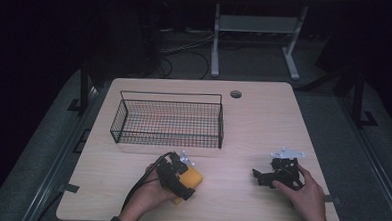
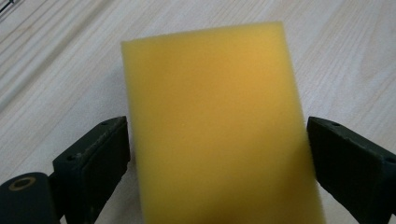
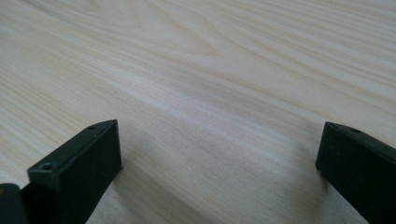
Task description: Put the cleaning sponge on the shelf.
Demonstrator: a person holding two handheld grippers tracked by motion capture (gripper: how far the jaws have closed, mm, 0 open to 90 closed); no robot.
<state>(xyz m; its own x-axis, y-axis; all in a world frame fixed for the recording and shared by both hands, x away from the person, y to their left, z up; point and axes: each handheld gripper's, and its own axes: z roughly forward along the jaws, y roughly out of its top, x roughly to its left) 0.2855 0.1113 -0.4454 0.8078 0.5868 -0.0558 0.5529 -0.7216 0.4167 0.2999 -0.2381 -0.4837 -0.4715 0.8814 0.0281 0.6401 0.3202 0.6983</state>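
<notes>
Sponge [image 2: 215,126] sits btwn left gripper [image 2: 217,154] jaws, wide and not quite pinching; right gripper [image 3: 219,163] jaws wide, empty; basket [image 1: 168,123] drop-off left to do.

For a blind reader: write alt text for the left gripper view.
A yellow sponge lies on a pale wood table, between the two black jaws of the left tongs, which stand at its sides. The left jaw is at the sponge's edge and a thin gap shows at the right jaw.
</notes>
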